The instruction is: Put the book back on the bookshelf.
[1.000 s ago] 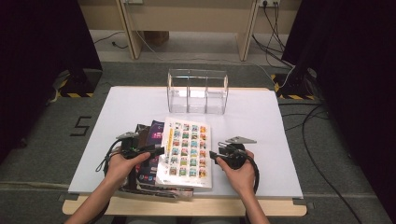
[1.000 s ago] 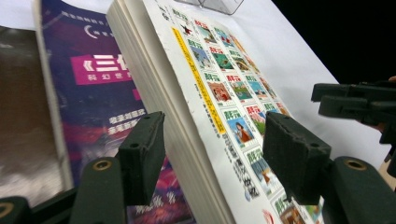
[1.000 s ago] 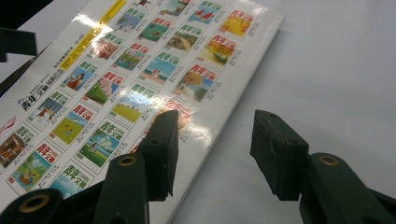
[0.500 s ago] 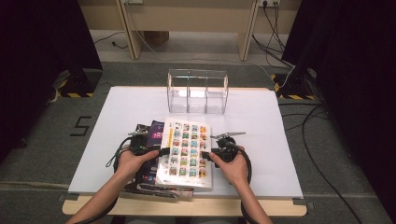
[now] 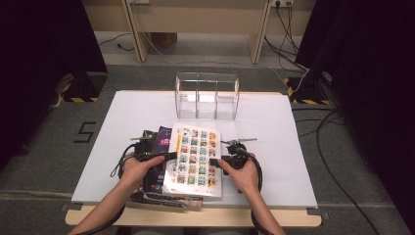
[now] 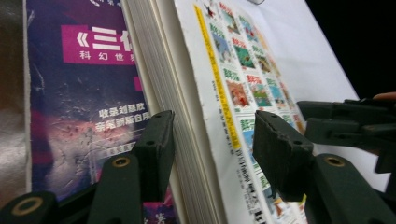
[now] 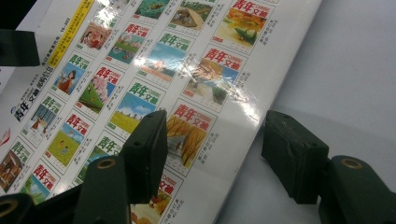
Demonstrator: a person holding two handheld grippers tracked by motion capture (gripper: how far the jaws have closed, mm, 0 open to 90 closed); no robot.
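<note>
From the high view, a person stood at a white table (image 5: 122, 117) with a stack of magazines before them, the top magazine (image 5: 195, 159) showing a grid of small covers. The left gripper (image 5: 169, 155) met its left edge, the right gripper (image 5: 218, 160) its right edge. A clear three-bay organiser (image 5: 207, 96) stood well beyond.

In the left gripper view, the jaws, apart and just closing, straddled the page edge without pressing; a purple magazine (image 6: 84, 93) lay beneath. They might catch only some pages.

In the right gripper view, the jaws had just opened wide, one over the glossy cover, one over bare table. The slick cover could slip.
</note>
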